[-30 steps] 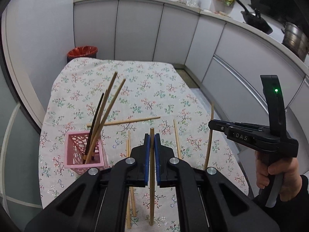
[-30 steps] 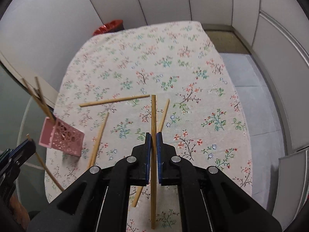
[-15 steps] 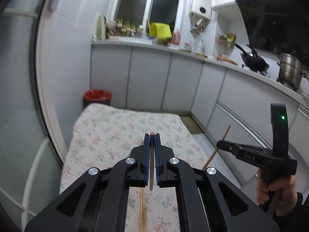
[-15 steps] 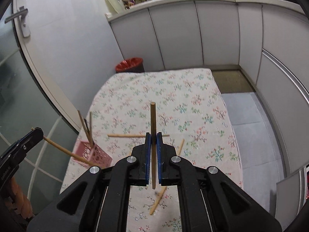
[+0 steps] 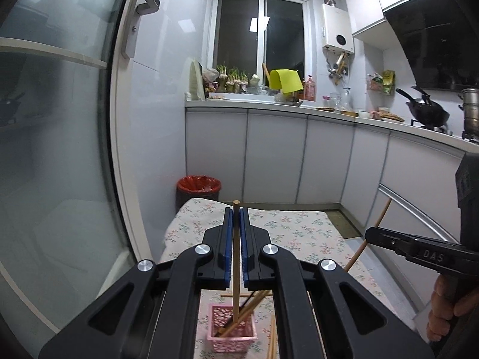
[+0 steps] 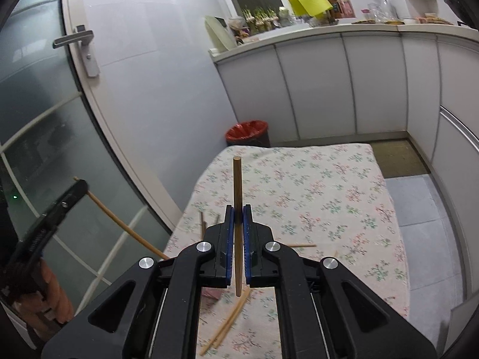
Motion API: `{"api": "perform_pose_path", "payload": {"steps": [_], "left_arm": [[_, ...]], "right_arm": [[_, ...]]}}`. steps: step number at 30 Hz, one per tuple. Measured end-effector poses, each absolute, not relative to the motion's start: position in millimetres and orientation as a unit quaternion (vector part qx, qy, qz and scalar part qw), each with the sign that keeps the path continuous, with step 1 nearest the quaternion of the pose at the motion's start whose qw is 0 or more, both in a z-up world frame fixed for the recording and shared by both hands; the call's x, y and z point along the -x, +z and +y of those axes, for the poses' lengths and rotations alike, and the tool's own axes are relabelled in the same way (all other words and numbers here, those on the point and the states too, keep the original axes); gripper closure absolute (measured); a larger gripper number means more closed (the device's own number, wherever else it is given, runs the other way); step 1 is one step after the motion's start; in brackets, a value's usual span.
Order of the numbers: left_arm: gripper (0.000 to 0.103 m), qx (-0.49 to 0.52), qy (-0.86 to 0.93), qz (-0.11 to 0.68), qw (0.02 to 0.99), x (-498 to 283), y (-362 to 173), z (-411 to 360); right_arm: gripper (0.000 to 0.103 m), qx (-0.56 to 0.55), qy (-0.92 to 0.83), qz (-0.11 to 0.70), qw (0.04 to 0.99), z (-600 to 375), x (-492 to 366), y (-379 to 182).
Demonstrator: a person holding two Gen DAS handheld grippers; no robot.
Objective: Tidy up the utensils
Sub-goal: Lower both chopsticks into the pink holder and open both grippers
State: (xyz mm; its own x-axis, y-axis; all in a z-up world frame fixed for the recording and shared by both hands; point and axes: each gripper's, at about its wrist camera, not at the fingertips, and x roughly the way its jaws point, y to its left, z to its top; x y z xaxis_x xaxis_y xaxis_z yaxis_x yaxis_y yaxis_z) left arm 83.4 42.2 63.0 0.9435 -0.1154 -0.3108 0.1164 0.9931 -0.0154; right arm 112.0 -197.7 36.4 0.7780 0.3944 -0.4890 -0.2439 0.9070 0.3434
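The left gripper (image 5: 236,249) is clamped on a wooden chopstick (image 5: 236,281), its lower end just above the pink basket (image 5: 232,333) below the jaws, which holds other sticks. The right gripper (image 6: 238,246) pinches a second chopstick (image 6: 238,209) upright above loose chopsticks (image 6: 227,326) on the floral tablecloth (image 6: 329,197).

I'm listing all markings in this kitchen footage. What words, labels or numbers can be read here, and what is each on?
"DAS": raised letters on the side of the right gripper, seen from the left wrist view.
Lettering on the left gripper in the right wrist view: too blurred to read.
Labels on counter bottles and packets: too small to read.
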Motion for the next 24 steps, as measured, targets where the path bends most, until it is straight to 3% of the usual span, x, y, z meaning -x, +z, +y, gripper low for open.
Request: {"api": "perform_pose_path", "payload": {"steps": [11, 24], "left_arm": [[0.098, -0.012, -0.060, 0.223, 0.973, -122.4, 28.5, 47.2], [0.097, 0.010, -0.088, 0.278, 0.957, -162.0, -5.4, 45.3]], "right_arm": [[0.098, -0.149, 0.219, 0.267, 0.927, -149.7, -130.0, 24.7], [0.098, -0.123, 0.212, 0.334, 0.910, -116.9, -161.8, -20.6]]}}
